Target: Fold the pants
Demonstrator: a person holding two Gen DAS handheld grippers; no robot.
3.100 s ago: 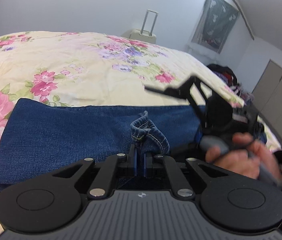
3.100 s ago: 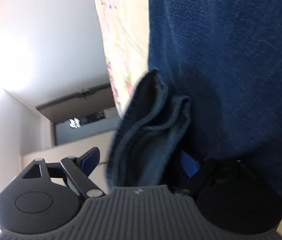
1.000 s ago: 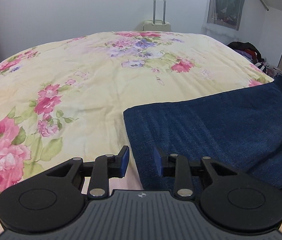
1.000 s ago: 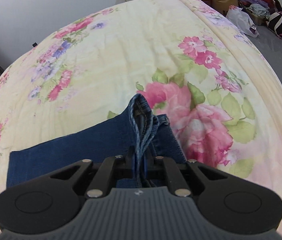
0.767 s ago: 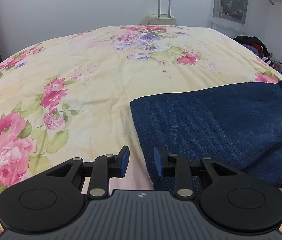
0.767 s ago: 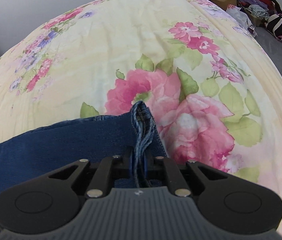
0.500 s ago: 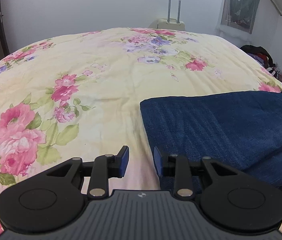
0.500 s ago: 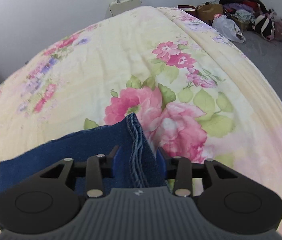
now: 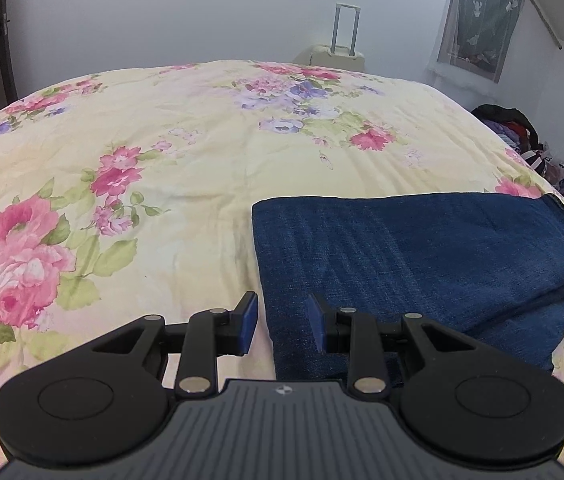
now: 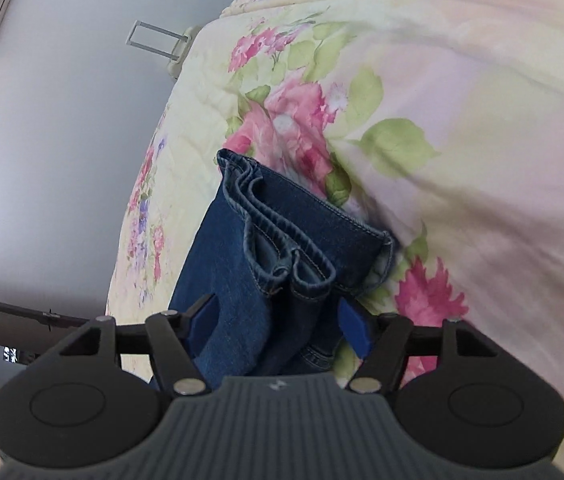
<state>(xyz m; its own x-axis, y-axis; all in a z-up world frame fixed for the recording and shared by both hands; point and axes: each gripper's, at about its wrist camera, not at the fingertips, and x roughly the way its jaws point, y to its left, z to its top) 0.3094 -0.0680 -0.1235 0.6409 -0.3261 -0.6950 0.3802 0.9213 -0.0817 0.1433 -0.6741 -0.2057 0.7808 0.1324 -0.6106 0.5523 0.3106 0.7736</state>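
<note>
My right gripper [image 10: 278,326] jaws are opening, the bunched hem of the jeans [image 10: 282,248] between the pads but not pinched. My left gripper [image 9: 282,322] sits partly open and holds nothing, over the folded jeans' [image 9: 422,256] near-left corner. Jeans lie folded on the floral bedspread [image 9: 162,160].

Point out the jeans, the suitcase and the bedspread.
jeans [image 9: 422,256]: left wrist view, flat top layer of the folded denim.
suitcase [image 9: 336,56]: left wrist view, pale body below the raised handle, behind the bed.
bedspread [image 9: 210,160]: left wrist view, bare yellow patch between flowers.
</note>
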